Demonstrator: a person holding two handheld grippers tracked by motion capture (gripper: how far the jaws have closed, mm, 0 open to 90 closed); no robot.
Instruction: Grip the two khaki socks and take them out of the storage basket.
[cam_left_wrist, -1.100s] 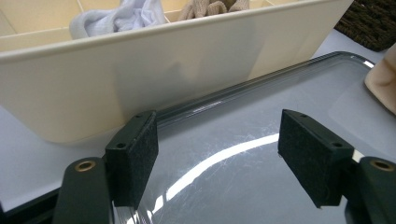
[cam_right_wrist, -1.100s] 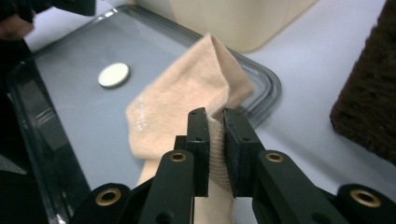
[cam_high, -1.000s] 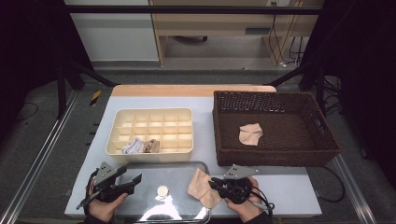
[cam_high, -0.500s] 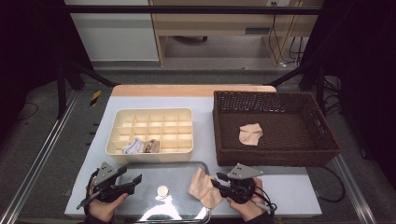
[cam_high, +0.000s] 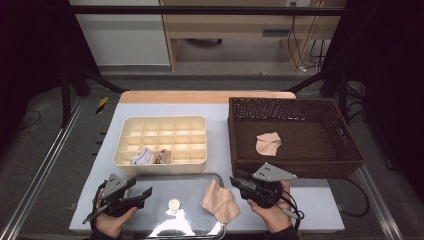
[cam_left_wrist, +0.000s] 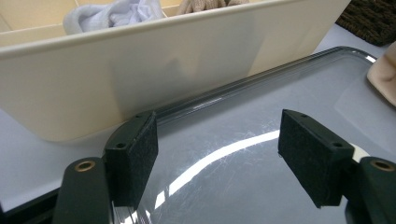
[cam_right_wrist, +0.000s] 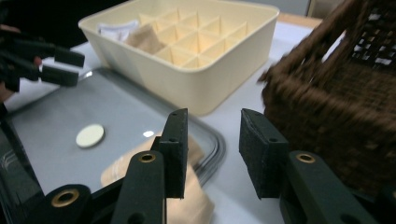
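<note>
The beige sock (cam_high: 220, 202) lies on the metal tray (cam_high: 150, 210), long axis running away from the person; the right gripper (cam_high: 238, 183) sits just to its right, fingers narrowly parted and empty (the nearer one); the left gripper (cam_high: 145, 193), wide open, is well apart.

Bright overhead light, glare streaks on metal tray (cam_high: 165, 227), dark surroundings, blurred wicker basket (cam_right_wrist: 336, 116).
</note>
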